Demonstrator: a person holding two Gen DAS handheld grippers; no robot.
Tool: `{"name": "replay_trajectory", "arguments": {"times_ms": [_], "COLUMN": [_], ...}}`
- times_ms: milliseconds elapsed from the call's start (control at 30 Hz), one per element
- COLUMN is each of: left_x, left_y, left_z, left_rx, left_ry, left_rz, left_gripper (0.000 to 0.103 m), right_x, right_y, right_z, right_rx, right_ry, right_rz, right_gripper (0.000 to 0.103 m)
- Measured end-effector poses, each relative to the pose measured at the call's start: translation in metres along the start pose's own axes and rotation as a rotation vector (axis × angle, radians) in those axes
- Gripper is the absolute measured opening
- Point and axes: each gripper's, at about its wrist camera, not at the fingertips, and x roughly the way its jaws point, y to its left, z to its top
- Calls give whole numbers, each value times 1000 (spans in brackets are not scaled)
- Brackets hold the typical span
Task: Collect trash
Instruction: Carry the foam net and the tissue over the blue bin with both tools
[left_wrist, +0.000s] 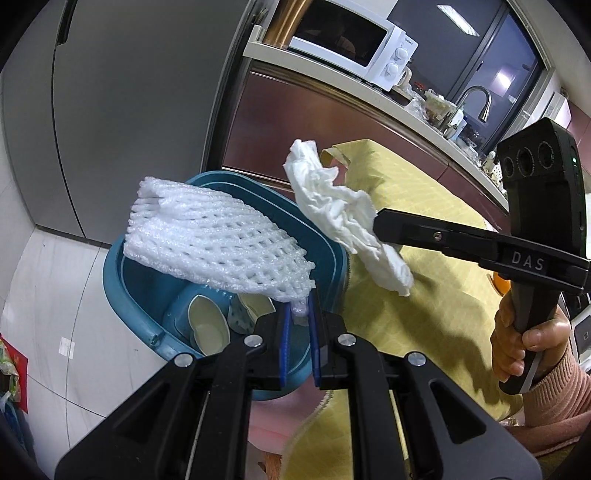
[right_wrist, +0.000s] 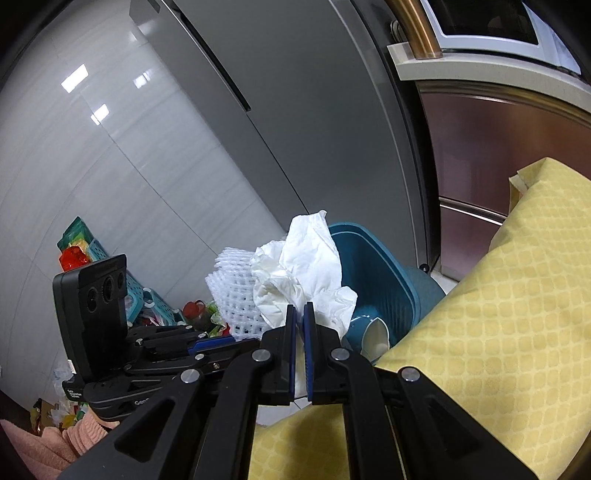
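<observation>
Left wrist view is showing the left gripper (left_wrist: 299, 317) pinching a corner of a white foam fruit net (left_wrist: 218, 240) between its blue fingers (left_wrist: 285, 332), the net hanging over the open teal bin (left_wrist: 122, 291). Coming in from the right, the right gripper (left_wrist: 376, 225) is clamping a crumpled white tissue (left_wrist: 343, 218), which is dangling above the bin's far right rim and the edge of the yellow-clothed surface (left_wrist: 424, 295). A hand (left_wrist: 524, 343) in a pink sleeve is gripping that tool's handle. Inside the bin, pale shell-like scraps (left_wrist: 207, 325) are already lying at the bottom.

Right wrist view is confirming the tissue (right_wrist: 306, 269) squeezed between nearly closed fingers (right_wrist: 291, 332), with the net (right_wrist: 236, 295) just to its left and the bin (right_wrist: 373, 280) beyond.

Judging from this, the drop-off step is in hand: both pieces are being carried to the bin. Next, each gripper probably needs to be fully over the opening before letting go, since both pieces are light and the tissue is hanging near the rim, so it could catch there or fall outside.
</observation>
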Motion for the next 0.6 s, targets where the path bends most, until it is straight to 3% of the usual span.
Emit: {"name": "replay_trajectory", "arguments": {"times_ms": [600], "left_x": [15], "left_y": [-1], "left_z": [0], "left_rx": [6], "left_ry": [30], "left_rz": [-1], "left_gripper": [9], "right_x": [20], "right_y": [-7], "right_z": [5], "right_rx": [14], "right_ry": [36], "right_rz": [-24], "right_gripper": [3]}}
